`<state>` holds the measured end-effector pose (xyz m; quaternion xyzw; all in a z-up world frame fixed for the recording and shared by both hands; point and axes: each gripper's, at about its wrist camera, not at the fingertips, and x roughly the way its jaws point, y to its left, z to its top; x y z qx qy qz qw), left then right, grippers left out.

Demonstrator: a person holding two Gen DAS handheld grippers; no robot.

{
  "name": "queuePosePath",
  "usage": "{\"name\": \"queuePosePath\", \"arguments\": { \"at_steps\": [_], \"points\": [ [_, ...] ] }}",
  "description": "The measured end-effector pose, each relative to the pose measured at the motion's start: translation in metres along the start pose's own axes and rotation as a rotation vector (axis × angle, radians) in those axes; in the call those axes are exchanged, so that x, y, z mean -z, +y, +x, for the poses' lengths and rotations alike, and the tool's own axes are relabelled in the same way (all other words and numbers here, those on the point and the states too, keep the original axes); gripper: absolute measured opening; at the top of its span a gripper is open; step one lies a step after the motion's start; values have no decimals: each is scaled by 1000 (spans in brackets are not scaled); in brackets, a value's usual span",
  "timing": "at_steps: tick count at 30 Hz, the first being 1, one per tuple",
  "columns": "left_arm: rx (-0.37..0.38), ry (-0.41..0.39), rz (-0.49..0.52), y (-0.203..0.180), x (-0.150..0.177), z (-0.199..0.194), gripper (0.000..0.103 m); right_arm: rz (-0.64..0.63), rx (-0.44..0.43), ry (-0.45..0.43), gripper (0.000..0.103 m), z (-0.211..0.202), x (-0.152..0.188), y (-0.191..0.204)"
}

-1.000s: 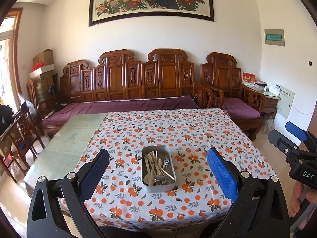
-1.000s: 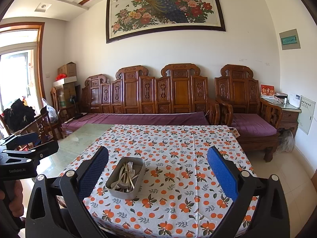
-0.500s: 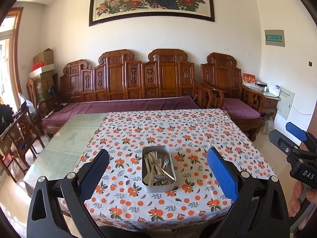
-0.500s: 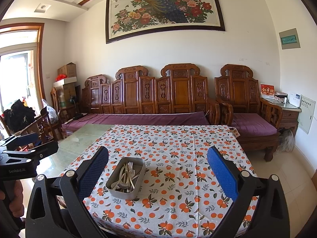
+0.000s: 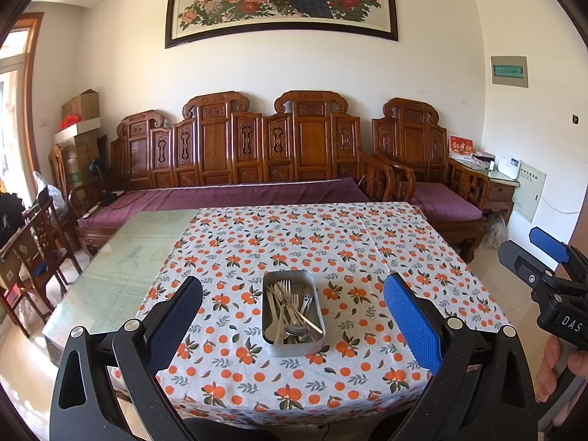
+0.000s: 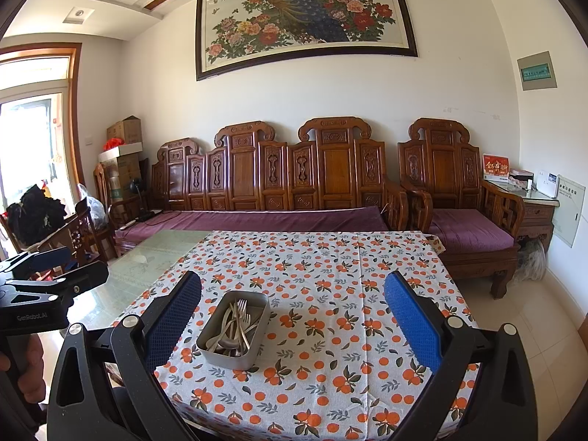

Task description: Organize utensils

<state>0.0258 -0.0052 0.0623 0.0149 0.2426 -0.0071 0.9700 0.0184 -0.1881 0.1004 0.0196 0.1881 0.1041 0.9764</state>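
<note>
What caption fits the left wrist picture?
Open left gripper hovers before a metal tin of forks and spoons.

White letters "DAS", cut off by the picture edge, stand on the black body of the right gripper (image 5: 551,253) seen from the left wrist. "GenRobot.AI" in small pale letters stands on the body of the left gripper (image 6: 55,268) seen from the right wrist. The painting (image 6: 305,18) carries a row of characters near its upper left, too small to read. The red card (image 6: 495,167) bears gold characters, also unreadable.
</note>
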Motion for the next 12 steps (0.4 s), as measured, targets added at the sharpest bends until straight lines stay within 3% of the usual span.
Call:
{"name": "queuePosePath", "arguments": {
  "at_steps": [12],
  "points": [
    [1,2,-3,0,0,0,95,1,0,0,100,0,0,-1]
  ]
}}
